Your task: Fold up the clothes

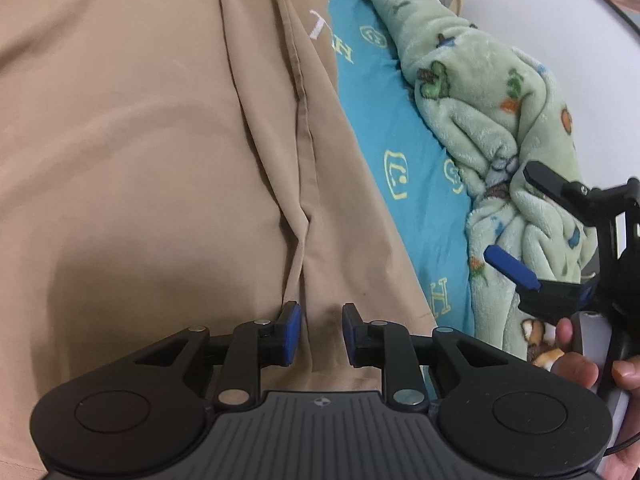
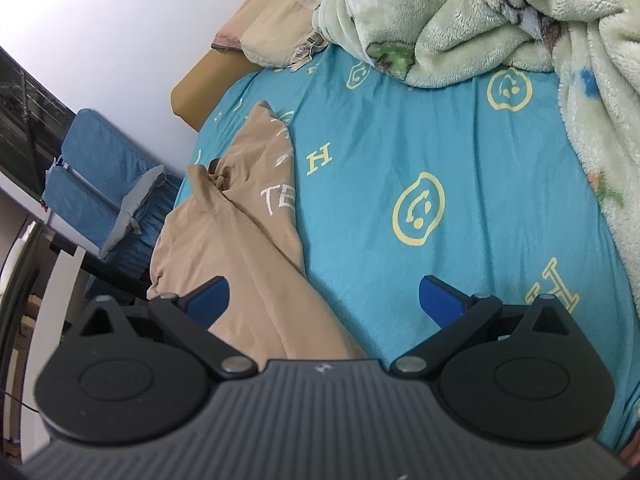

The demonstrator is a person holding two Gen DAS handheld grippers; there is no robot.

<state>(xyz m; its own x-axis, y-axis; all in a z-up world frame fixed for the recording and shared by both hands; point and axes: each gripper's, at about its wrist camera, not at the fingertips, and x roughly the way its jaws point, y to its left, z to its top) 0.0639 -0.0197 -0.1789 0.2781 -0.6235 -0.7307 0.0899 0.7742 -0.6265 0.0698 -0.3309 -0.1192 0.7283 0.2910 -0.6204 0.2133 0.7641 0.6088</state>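
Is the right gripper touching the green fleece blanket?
Apart. In the right wrist view the right gripper, jaws wide open, hangs over the blue sheet; the green fleece blanket lies farther back.

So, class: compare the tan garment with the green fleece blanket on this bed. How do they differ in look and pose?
The tan garment is thin, smooth and plain but for white lettering; the green fleece blanket is thick, fluffy and printed with small cartoon figures. The garment lies fairly flat with long creases; the blanket is bunched in a heap. Both rest on the blue patterned sheet.
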